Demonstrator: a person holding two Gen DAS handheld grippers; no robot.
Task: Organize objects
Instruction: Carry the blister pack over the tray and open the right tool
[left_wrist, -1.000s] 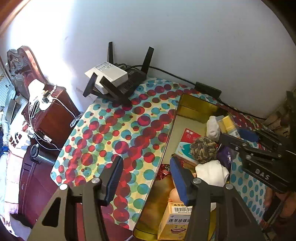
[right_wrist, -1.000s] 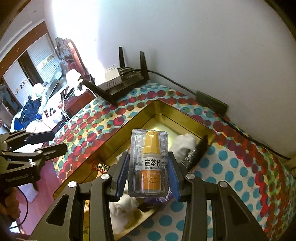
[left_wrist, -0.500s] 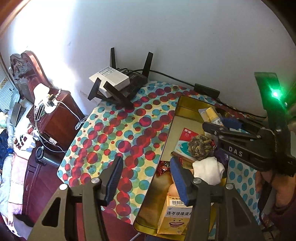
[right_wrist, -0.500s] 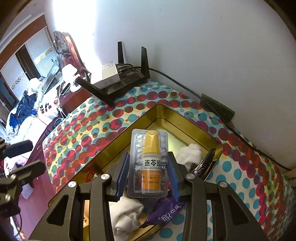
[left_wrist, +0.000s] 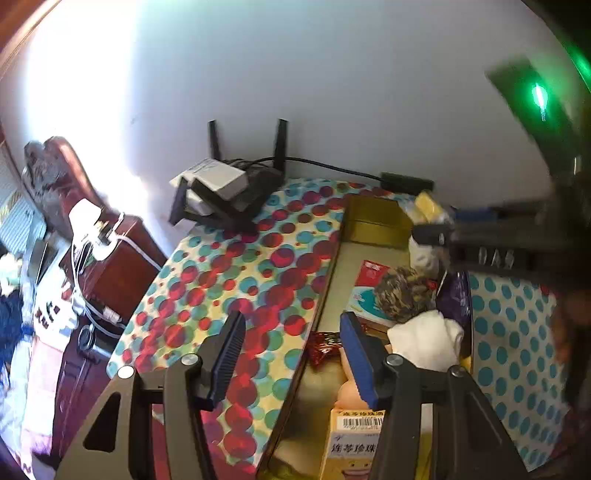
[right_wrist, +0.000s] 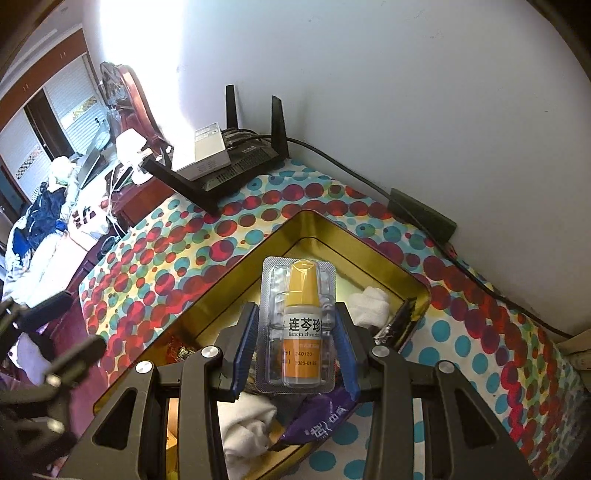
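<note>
Two grippers are seen above a table covered with a spotted cloth (right_wrist: 155, 266). At the far left of the right wrist view, the left gripper (right_wrist: 55, 332) is shown blurred, beside a dark wooden cabinet (left_wrist: 122, 254) strung with white cables. In its own view the left gripper (left_wrist: 291, 354) is held with its jaws apart and nothing between them; its left finger is seen over the cloth and its right finger over the near end of a gold tin (left_wrist: 373, 221). A black router (right_wrist: 236, 166) with raised antennas is set against the wall at the back of the table, and a white box (right_wrist: 208, 147) is laid on top of it.

Further right, the tin (right_wrist: 417, 284) is found on the cloth, filled with small goods: a red foil wrapper (left_wrist: 325, 347), an orange carton (left_wrist: 354, 439) printed with a barcode, a red and white packet (left_wrist: 369, 273), a mottled brown ball (left_wrist: 402, 291), white cloth rolls (left_wrist: 424, 339) and a purple pouch (right_wrist: 325, 417).

Above the tin's middle, a blister-packed dropper bottle (right_wrist: 299, 321) with an orange cap is clamped upright by the right gripper (right_wrist: 297, 343), whose blue pads are pressed on both edges of the pack. In the left wrist view that right gripper (left_wrist: 439, 232) is seen blurred over the tin's far end. A black cable (right_wrist: 369, 184) is run along the wall to a black adapter (right_wrist: 421, 214) at the right.
</note>
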